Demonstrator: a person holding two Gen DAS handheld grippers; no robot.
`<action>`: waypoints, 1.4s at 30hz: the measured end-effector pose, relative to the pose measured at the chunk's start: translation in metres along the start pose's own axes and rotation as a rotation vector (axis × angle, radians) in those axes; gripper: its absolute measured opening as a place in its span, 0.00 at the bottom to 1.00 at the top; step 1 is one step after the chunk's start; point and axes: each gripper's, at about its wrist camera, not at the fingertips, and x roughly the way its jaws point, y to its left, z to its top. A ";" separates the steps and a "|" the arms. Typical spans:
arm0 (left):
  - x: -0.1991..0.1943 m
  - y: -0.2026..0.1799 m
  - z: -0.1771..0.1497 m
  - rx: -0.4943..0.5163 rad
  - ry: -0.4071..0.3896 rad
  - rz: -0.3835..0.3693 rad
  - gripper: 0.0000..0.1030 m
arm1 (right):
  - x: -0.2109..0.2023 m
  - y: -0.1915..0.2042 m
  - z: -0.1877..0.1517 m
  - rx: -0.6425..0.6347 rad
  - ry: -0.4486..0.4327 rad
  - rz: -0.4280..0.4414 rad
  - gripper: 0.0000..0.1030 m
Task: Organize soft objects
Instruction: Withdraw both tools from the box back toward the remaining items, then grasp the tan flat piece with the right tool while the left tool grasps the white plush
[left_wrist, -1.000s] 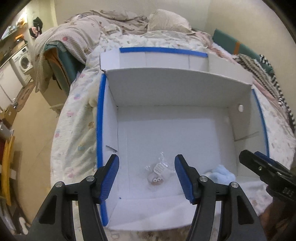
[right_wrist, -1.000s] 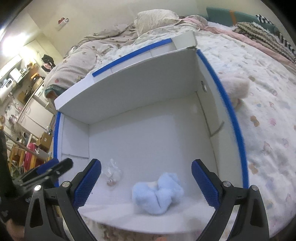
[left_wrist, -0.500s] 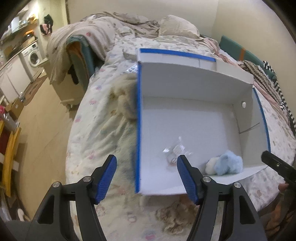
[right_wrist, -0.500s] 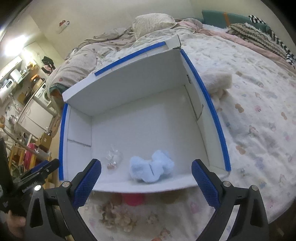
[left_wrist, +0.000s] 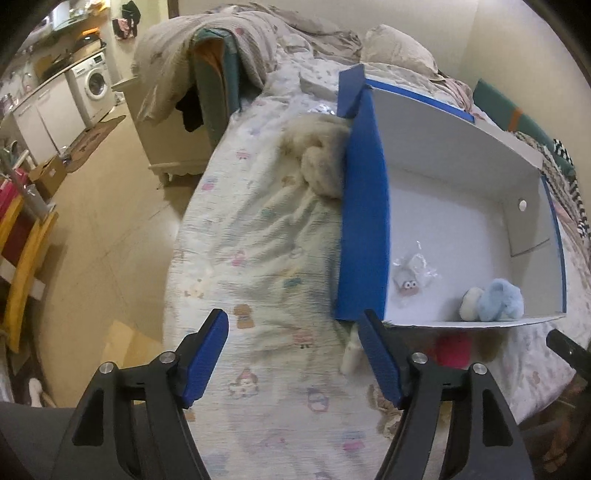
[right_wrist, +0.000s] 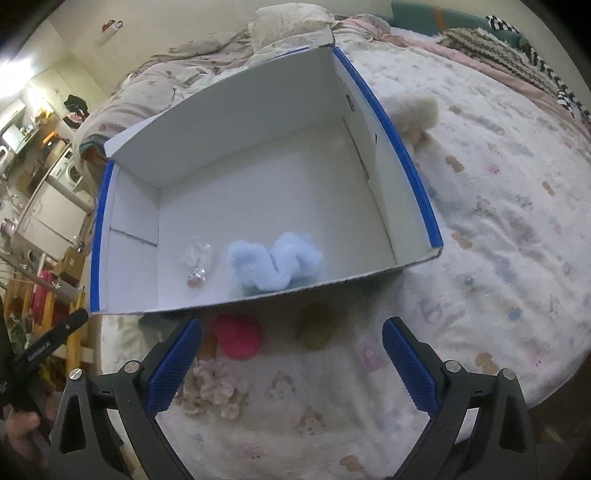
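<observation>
A white cardboard box with blue edges lies on the bed. Inside it lie a light blue plush and a small toy in clear wrap. My right gripper is open and empty over the sheet in front of the box. A pink ball, a brownish soft thing and a beige curly plush rest there. My left gripper hangs over bare sheet left of the box, its jaws opening with nothing between them. A cream fluffy plush leans on the box's outer left wall.
Another cream plush sits right of the box. The bed's edge drops to the floor on the left, near a blanket-draped cabinet and a washing machine. Pillows and a striped blanket lie at the far end.
Both grippers have drawn back from over the box. The left one slid left onto the sheet and its jaws widened. The toys in the box have not moved.
</observation>
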 end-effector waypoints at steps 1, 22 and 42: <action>-0.001 0.003 -0.001 -0.007 0.000 0.001 0.68 | -0.001 0.000 -0.002 0.001 0.001 -0.012 1.00; 0.081 -0.049 -0.019 0.059 0.243 -0.057 0.68 | 0.018 -0.031 -0.007 0.158 0.091 0.023 1.00; 0.074 -0.051 -0.027 0.060 0.267 -0.093 0.18 | 0.098 -0.029 0.003 0.146 0.276 0.022 0.52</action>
